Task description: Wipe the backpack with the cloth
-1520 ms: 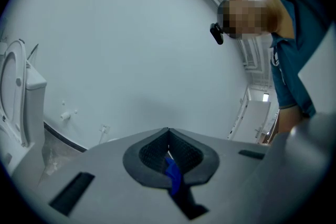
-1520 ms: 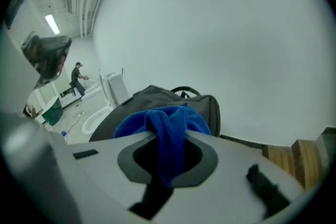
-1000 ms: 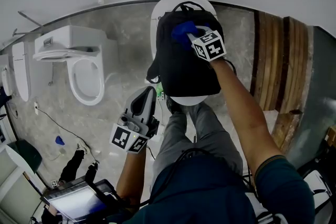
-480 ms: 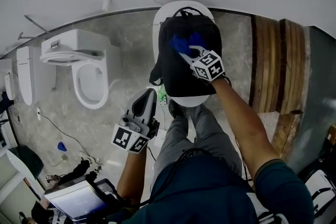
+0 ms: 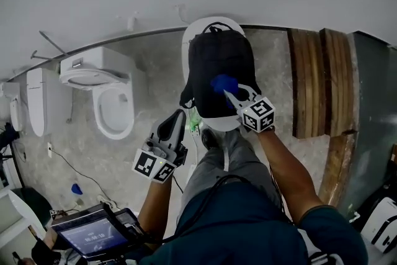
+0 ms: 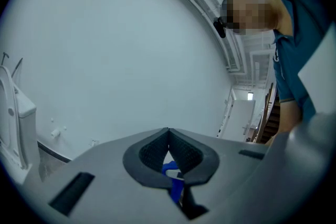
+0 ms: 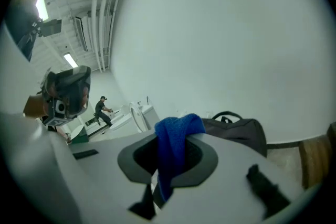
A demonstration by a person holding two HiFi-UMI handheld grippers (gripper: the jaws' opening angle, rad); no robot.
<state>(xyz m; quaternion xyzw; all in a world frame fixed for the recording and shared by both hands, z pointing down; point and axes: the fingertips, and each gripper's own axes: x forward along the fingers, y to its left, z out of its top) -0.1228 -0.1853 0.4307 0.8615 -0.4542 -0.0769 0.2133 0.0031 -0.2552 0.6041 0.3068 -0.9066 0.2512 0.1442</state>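
Wiping is judged under way: the cloth (image 5: pixel 223 83) is clamped in the right gripper's (image 5: pixel 232 94) fingers over the backpack (image 5: pixel 214 59), upper centre, atop a white toilet (image 5: pixel 197 30). The left gripper's (image 5: pixel 176 116) fingers are pressed together, idle.

Grey marbled stone floor (image 5: pixel 155 65) is seen throughout. A white oval-topped fixture (image 5: pixel 218 123) is stood on it by the wall. A black fabric backpack (image 5: pixel 220 65) is laid directly on that top, covering most of it. Also set on the floor: white open toilet (image 5: pixel 105 87), second white toilet (image 5: pixel 37 99) further left, brown wooden planks (image 5: pixel 310 84) at right, thin dark cable (image 5: pixel 68 164), small blue object (image 5: pixel 76 188).
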